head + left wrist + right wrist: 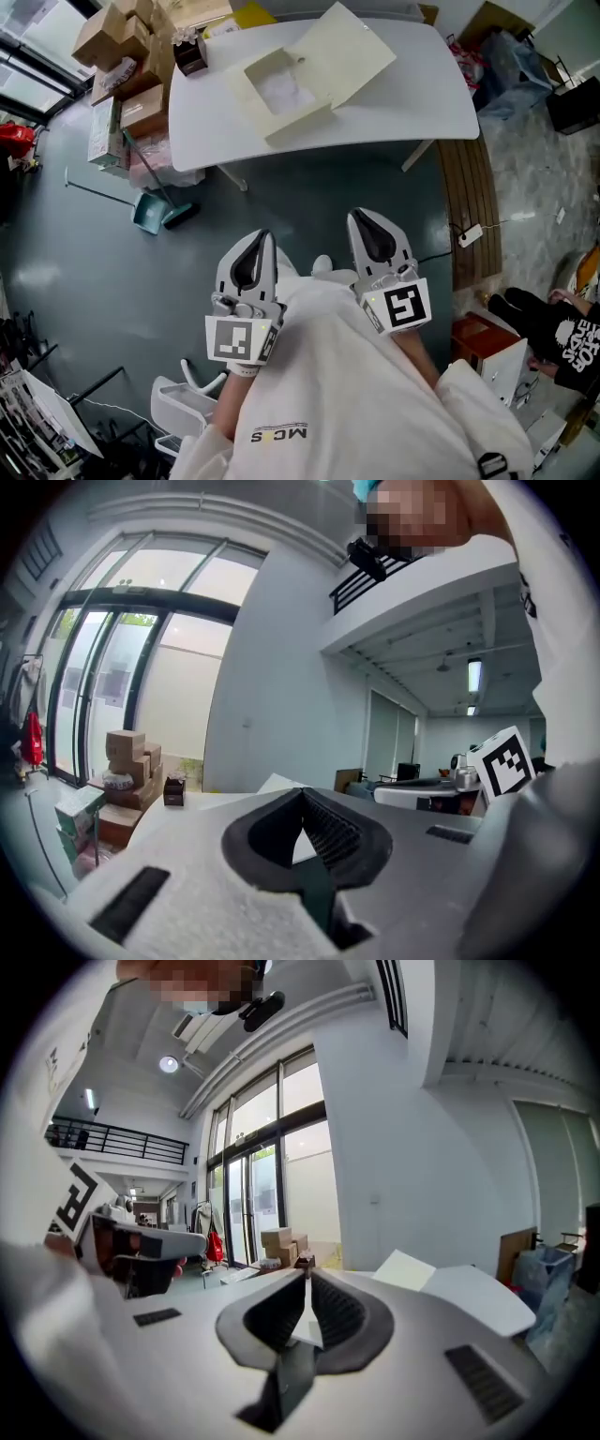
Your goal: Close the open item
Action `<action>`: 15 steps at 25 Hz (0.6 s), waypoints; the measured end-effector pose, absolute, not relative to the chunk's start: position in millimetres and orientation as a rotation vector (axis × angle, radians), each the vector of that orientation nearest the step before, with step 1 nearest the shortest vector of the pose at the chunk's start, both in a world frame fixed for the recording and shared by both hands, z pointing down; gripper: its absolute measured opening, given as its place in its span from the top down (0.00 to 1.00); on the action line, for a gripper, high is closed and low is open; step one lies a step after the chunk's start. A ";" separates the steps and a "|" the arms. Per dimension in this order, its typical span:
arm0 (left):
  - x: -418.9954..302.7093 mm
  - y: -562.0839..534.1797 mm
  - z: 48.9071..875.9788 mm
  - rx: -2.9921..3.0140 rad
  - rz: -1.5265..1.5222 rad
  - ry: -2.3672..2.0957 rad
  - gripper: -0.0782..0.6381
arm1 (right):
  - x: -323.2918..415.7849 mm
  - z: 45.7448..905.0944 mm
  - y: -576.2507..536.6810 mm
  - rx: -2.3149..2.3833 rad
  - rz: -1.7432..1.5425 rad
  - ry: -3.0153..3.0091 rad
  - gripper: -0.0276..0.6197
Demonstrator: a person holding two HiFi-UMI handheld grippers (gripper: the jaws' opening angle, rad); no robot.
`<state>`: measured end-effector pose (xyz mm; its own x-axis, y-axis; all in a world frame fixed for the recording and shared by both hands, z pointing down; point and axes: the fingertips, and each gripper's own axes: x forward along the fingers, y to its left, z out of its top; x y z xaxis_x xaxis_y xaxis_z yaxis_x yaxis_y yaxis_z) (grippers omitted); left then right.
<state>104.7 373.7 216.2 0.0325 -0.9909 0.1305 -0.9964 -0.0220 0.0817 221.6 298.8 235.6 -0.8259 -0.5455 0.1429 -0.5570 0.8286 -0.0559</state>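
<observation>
White sleeve (356, 394) fills the bottom of the head view, both arms out in front. Left gripper (258, 246) and right gripper (367, 225) sit side by side, a bit apart, tips aimed fwd over grey floor. Ahead of both, well apart from them, white table (403, 103) w/ one open box (281, 89) on it, cream, lid thrown back to the right. Box is ahead of both tips, roughly between their lines. One small dark box (190, 54) at the table's far left corner. One teal dustpan (150, 214) on the floor, left of the left gripper.

Left gripper view: jaws pressed together at the tips, nothing pinched. Box lid pokes up as a pale triangle just past the tip, far off. Dark box left of the tip. Cardboard stack (127, 761) further left.

Right gripper view: jaws pressed together too, nothing b/w them. Lid stands right of the tip, table edge beyond it.
</observation>
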 end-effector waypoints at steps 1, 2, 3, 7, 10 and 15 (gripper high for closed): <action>108.8 370.8 216.6 2.140 0.055 -2.078 0.85 | 222.5 235.4 294.1 0.867 0.156 -2.891 0.93; 112.0 367.4 216.1 2.145 0.062 -2.070 0.86 | 223.3 234.4 290.3 0.863 0.166 -2.893 0.93; 112.7 361.7 215.3 2.156 0.074 -2.065 0.86 | 222.7 233.3 285.4 0.861 0.170 -2.896 0.93; 93.5 329.1 213.3 2.179 0.090 -2.064 0.86 | 209.9 236.1 259.2 0.874 0.172 -2.897 0.93; 71.5 308.3 212.4 2.196 0.090 -2.065 0.85 | 196.1 239.5 242.3 0.910 0.181 -2.890 0.93; 30.1 262.3 230.6 2.204 0.121 -1.954 0.86 | 156.2 246.2 205.6 0.983 0.230 -2.872 0.93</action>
<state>30.1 262.3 230.6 0.1261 -0.9741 0.1877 -0.9898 -0.1108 0.0897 156.2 205.6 246.2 -0.7870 -0.6007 0.1405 -0.6154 0.7804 -0.1109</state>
